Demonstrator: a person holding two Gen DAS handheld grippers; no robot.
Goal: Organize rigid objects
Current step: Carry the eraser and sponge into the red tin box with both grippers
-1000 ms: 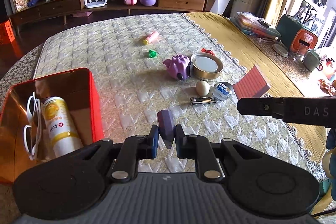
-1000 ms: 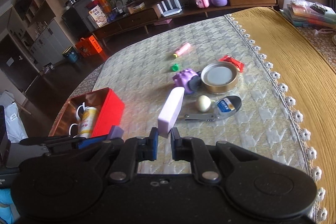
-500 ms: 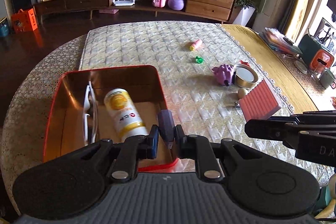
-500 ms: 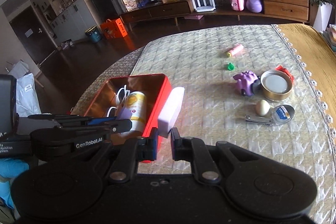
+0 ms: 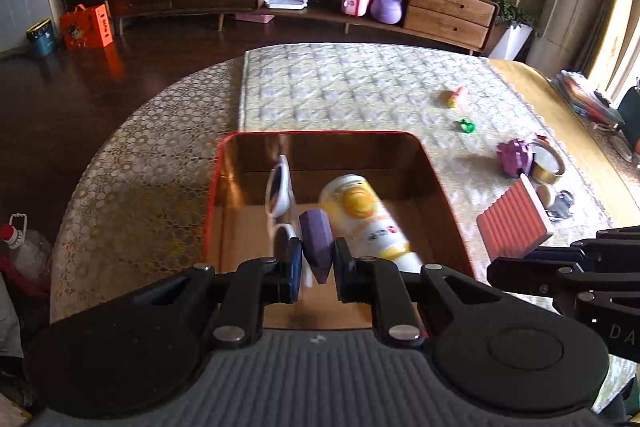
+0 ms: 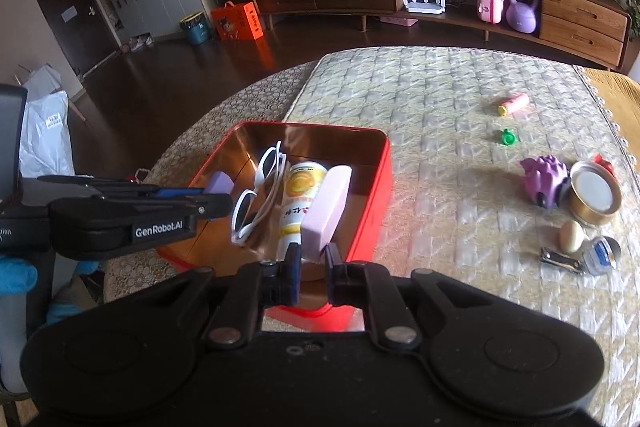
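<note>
My left gripper [image 5: 318, 267] is shut on a small purple block [image 5: 317, 241], held above the inside of the red tin box [image 5: 320, 135]. White sunglasses [image 5: 279, 189] and a white-and-yellow can [image 5: 366, 215] lie in the box. My right gripper [image 6: 310, 263] is shut on a pink ribbed block [image 6: 327, 205], hanging over the near right part of the red tin box [image 6: 374, 195]. The pink ribbed block [image 5: 516, 223] also shows at the right in the left wrist view, past the box's right wall. The left gripper [image 6: 212, 193] with its purple block [image 6: 220, 183] reaches in from the left.
On the quilted cloth right of the box lie a purple toy [image 6: 544, 179], a gold round tin [image 6: 594, 195], an egg [image 6: 572, 235], nail clippers [image 6: 560, 261], a small jar [image 6: 602, 253], a green cap [image 6: 509, 137] and a pink tube [image 6: 514, 103]. A plastic bottle [image 5: 24, 251] stands on the floor at left.
Both grippers have swung left, from over the loose objects to over the red box, each still holding its block. The box now sits centred under them.
</note>
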